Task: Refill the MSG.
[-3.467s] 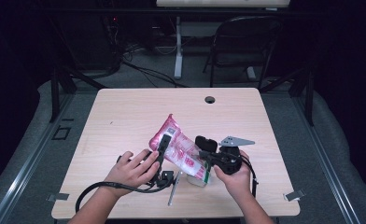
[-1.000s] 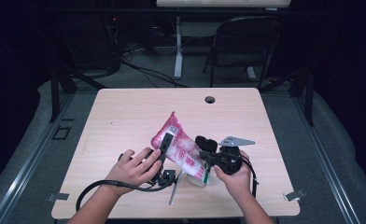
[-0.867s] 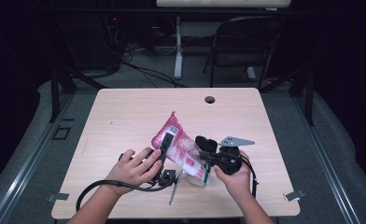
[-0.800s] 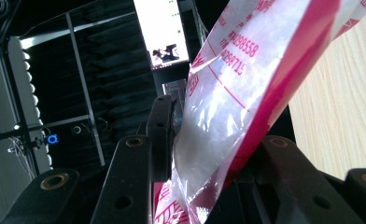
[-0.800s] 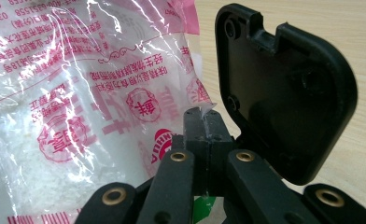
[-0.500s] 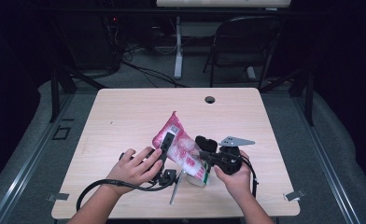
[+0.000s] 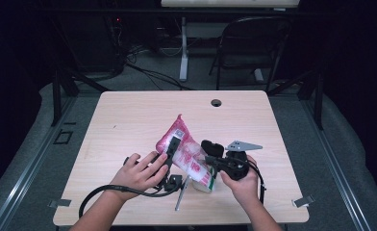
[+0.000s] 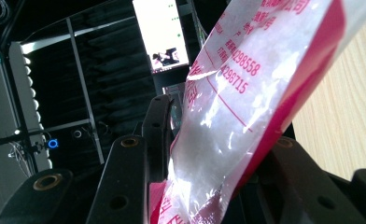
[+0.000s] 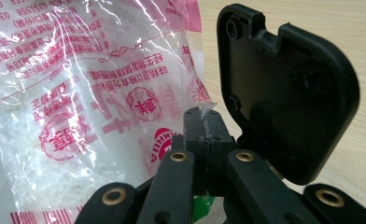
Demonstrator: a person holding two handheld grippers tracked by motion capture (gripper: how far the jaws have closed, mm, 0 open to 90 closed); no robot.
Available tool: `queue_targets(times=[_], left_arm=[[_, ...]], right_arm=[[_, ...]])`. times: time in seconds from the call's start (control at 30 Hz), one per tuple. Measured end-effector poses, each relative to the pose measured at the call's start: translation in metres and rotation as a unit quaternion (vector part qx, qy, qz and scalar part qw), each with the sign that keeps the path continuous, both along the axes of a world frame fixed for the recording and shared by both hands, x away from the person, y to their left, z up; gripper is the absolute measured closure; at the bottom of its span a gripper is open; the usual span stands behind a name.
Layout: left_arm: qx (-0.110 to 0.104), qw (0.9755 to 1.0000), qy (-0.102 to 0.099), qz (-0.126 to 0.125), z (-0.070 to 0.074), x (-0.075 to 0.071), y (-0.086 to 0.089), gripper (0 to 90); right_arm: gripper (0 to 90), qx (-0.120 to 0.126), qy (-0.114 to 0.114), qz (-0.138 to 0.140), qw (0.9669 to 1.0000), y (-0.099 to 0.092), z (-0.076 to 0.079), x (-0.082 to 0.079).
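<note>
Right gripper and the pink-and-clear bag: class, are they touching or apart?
Touching. In the right gripper view, the right gripper has its jaws shut together on a corner of the bag; a sliver of clear film pokes out above the closed tips.

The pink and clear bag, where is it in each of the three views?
High view: pink and clear bag at table centre, slanting between both hands.
Left gripper view: it rises from bottom centre to top right.
Right gripper view: it covers the left half.
Shared landmark: the light wooden table.
</note>
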State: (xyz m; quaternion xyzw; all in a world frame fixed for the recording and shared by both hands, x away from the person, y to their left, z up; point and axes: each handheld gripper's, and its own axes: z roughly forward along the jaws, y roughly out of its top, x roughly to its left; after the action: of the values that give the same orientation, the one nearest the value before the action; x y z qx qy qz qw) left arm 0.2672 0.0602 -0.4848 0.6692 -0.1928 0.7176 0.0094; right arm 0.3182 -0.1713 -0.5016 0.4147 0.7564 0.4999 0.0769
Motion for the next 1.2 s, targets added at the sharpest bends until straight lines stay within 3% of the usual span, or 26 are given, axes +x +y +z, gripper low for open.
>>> queue_targets(times=[0.77,1.2], left_arm=[[0.000,1.0000,-0.002,0.001,0.0006,-0.0002,0.0007,64.8],[-0.011,0.9998,0.015,0.008,-0.0007,0.0010,0.0032,66.4]], right_arm=[[90.0,0.000,0.000,0.000,1.0000,0.0002,-0.0002,0.0001],[90.0,0.003,-0.003,-0.001,1.0000,0.0000,-0.0002,0.0008]])
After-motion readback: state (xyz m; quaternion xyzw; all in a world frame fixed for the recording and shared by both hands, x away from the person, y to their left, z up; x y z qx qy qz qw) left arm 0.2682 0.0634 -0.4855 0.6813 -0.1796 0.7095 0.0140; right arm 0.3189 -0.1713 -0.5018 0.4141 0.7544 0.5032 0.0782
